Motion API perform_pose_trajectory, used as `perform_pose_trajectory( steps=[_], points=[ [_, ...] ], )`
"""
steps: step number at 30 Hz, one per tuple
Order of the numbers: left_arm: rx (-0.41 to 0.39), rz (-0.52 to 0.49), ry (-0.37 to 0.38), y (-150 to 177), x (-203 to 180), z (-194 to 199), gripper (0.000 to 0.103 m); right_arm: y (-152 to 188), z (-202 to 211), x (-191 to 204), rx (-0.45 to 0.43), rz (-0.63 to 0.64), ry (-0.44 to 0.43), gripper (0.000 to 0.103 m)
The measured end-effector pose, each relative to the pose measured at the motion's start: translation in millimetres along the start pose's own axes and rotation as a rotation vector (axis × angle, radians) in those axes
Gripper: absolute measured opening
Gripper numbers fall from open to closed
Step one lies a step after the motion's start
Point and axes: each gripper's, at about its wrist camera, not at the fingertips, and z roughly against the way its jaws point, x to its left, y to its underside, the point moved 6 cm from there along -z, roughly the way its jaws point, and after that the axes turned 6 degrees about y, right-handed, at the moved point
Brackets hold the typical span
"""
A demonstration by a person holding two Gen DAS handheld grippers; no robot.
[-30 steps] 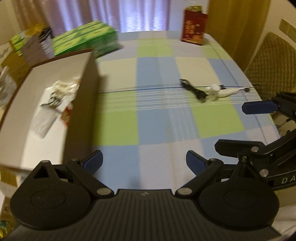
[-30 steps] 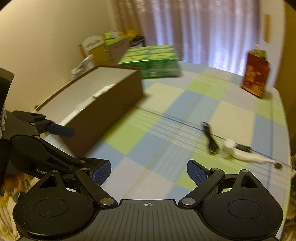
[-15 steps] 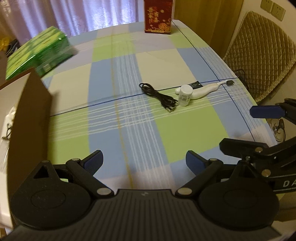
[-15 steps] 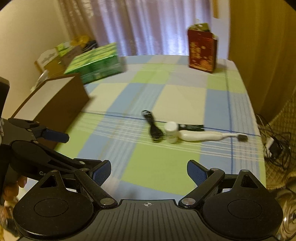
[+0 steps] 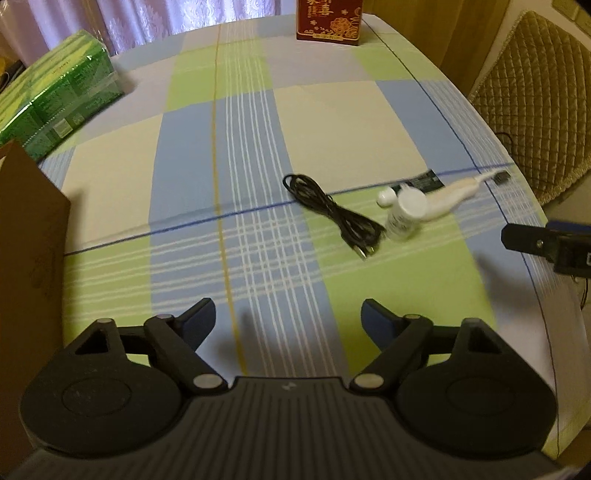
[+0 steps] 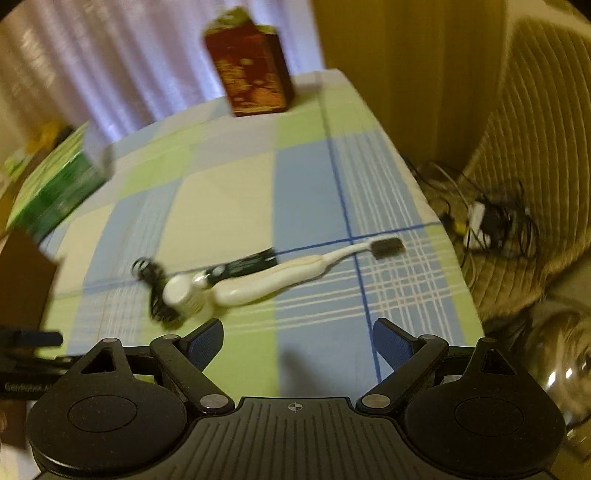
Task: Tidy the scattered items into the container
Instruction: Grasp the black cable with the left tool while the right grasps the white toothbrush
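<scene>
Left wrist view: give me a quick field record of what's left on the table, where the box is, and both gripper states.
loose items: coiled black cable, small white bottle, white toothbrush with dark head, flat black packet, small white cap-like piece
layout: clustered together at right-centre of checked tablecloth
container: brown cardboard box, at left edge, interior not visible
left gripper: open, empty, above cloth
right gripper: open, empty, short of the toothbrush
other: green carton pack, red tin, both at far side

curtains [image 5: 155, 14]: pale, backlit | chair [image 5: 532, 96]: quilted, right of table | tablecloth [image 5: 258, 122]: checked
</scene>
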Motion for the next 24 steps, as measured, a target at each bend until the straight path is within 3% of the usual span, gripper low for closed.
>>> perform_pose_trajectory(
  steps=[4,6,7,11,17,18,19,20,24],
  points=[
    [0.002,0.03,0.02,-18.6,6.9,-14.0,0.075,-12.2,-9.9,-6.3,-0.026,-0.066,0.014,0.093],
    [0.0,0.055,0.04,-28.0,8.9,-19.5,0.073,-18.7,-15.3,-7.7,-0.042,-0.096,0.014,0.072],
    [-0.004,0.067,0.051,-32.9,9.1,-21.9,0.071,-21.1,-19.1,-8.7,-0.038,-0.114,0.015,0.068],
    [-0.007,0.102,0.087,-50.6,7.7,-35.5,0.066,-31.9,-30.4,-11.6,-0.042,-0.161,0.021,0.068],
    [0.012,0.156,0.145,-63.6,3.1,-62.1,0.051,-37.7,-42.6,-12.6,-0.046,-0.178,0.049,0.068],
    [0.011,0.166,0.152,-65.6,3.2,-64.6,0.044,-38.4,-45.0,-12.5,-0.048,-0.179,0.052,0.068],
    [0.013,0.167,0.149,-67.5,3.2,-67.5,0.035,-39.1,-47.8,-12.2,-0.049,-0.177,0.057,0.063],
    [0.015,0.162,0.139,-68.6,3.5,-70.0,0.034,-39.5,-51.0,-11.6,-0.045,-0.173,0.062,0.053],
    [0.003,0.129,0.125,-71.5,3.3,-72.2,0.032,-37.5,-61.9,-8.2,-0.028,-0.151,0.084,0.052]
  ],
)
